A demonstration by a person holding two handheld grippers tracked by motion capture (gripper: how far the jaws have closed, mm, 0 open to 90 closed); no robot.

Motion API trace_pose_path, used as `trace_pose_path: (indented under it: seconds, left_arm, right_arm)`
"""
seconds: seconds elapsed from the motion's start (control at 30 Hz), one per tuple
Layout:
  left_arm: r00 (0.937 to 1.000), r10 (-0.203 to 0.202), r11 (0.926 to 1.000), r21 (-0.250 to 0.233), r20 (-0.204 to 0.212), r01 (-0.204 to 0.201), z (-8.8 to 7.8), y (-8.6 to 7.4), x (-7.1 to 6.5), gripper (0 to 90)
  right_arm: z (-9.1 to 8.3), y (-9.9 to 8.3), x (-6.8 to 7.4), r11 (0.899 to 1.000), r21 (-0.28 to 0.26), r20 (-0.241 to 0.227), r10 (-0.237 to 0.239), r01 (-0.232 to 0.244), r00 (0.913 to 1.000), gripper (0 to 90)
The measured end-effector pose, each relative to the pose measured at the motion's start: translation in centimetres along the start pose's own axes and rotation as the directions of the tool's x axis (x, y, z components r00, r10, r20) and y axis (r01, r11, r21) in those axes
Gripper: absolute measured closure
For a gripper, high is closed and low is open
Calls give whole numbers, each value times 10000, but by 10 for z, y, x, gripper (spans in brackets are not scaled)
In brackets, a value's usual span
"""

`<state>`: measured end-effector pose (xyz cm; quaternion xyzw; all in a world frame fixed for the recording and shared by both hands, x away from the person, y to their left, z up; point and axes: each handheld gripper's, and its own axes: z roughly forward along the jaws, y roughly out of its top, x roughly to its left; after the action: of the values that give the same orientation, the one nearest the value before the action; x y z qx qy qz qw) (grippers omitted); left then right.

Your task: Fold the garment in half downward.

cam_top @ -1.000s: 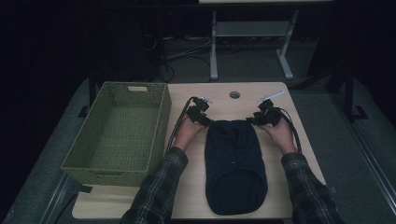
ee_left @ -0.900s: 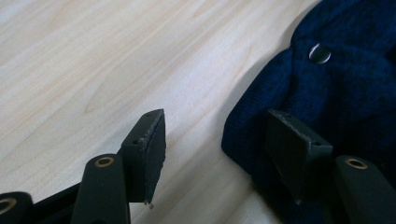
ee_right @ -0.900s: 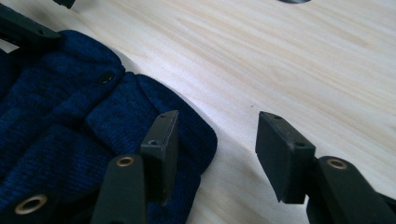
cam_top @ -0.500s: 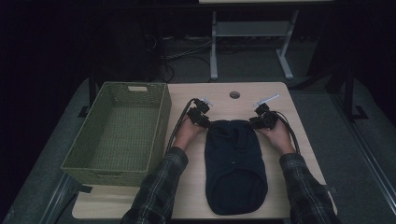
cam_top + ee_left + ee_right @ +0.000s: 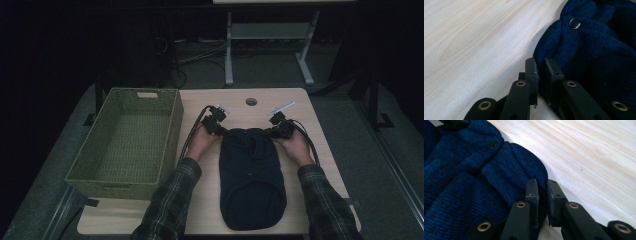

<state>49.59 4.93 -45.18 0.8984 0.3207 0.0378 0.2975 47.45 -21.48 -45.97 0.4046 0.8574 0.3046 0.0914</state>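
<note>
High view: a dark navy knit garment (image 5: pixel 251 180) lies flat on the table (image 5: pixel 240 102) between the two grippers, its far corners at their fingers. The left gripper (image 5: pixel 539 67) pinches the knit's edge, fingers nearly closed on it; the right gripper (image 5: pixel 542 188) grips the opposite corner likewise. The gripper views show ribbed knit and a metal snap (image 5: pixel 574 23), while the high view shows a woven basket (image 5: pixel 125 142) left of the left fingers

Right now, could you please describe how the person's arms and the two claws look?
Both sleeves are dark plaid. The left claw and right claw have black jaws with brass-coloured rivets, and black cables loop back from each.
</note>
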Motion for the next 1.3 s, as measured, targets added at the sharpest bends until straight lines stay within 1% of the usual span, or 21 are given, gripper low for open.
trace_pose_path:
  seconds: [0.03,0.07,0.1,0.2,0.23,0.27,0.33,0.47,0.57,0.73,0.8,0.93,1.0,1.03,1.07,1.13,1.23,1.3]
  left_arm:
    - [9999,76,10000,22,-108,-76,0,0,-1,826]
    - [9995,228,9996,153,-223,-224,-1,1,-1,829]
    - [9995,189,9997,146,-262,-185,-2,1,-1,829]
    - [9989,262,9996,152,-392,-256,-4,3,-1,830]
    - [9988,293,9995,136,-402,-287,-6,4,-2,830]
    - [9984,300,9995,27,-471,-299,-9,7,-2,830]
    - [9982,290,9996,-54,-518,-293,-10,8,-2,829]
    - [9964,506,9982,-283,-677,-526,-18,14,-5,827]
    - [9962,551,9975,-414,-668,-579,-26,19,-6,828]
    - [9945,683,9952,-640,-795,-735,-40,28,-10,828]
    - [9939,726,9941,-741,-833,-788,-45,31,-10,828]
    - [9924,772,9918,-942,-959,-863,-54,35,-9,828]
    - [9915,806,9907,-1008,-1019,-909,-58,37,-8,828]
    - [9909,813,9904,-1030,-1071,-924,-61,38,-8,828]
    - [9899,862,9890,-1099,-1125,-986,-64,39,-8,828]
    - [9886,891,9874,-1194,-1216,-1036,-70,43,-9,828]
    - [9860,986,9847,-1298,-1345,-1162,-80,49,-10,827]
    - [9837,1060,9811,-1459,-1451,-1272,-87,53,-11,827]
  right_arm:
    - [0,0,1,10000,-24,55,-34,34,10000,815]
    - [-1,0,1,10000,-4,109,5,-5,9999,816]
    - [-1,0,1,10000,-4,109,5,-5,9999,816]
    - [-3,2,1,9999,69,164,83,-84,9998,817]
    - [-4,2,1,10000,90,201,24,-26,9998,816]
    - [-7,4,0,10000,51,246,29,-30,9997,816]
    - [-9,5,0,10000,-19,261,49,-49,9996,816]
    - [-19,8,-1,9998,-201,320,15,-9,9995,816]
    - [-26,11,-1,9995,-325,346,26,-14,9994,816]
    - [-38,18,0,9986,-527,452,-57,80,9990,815]
    - [-42,21,1,9978,-651,526,-78,112,9986,815]
    - [-52,26,2,9959,-902,485,-66,110,9988,815]
    - [-56,29,3,9946,-1026,490,-107,157,9987,814]
    - [-60,33,5,9934,-1112,536,-217,276,9983,814]
    - [-60,33,5,9934,-1112,536,-217,276,9983,814]
    - [-67,38,8,9910,-1267,646,-351,431,9973,814]
    - [-72,42,9,9889,-1377,763,-451,554,9961,814]
    - [-77,45,10,9865,-1521,830,-491,613,9953,814]
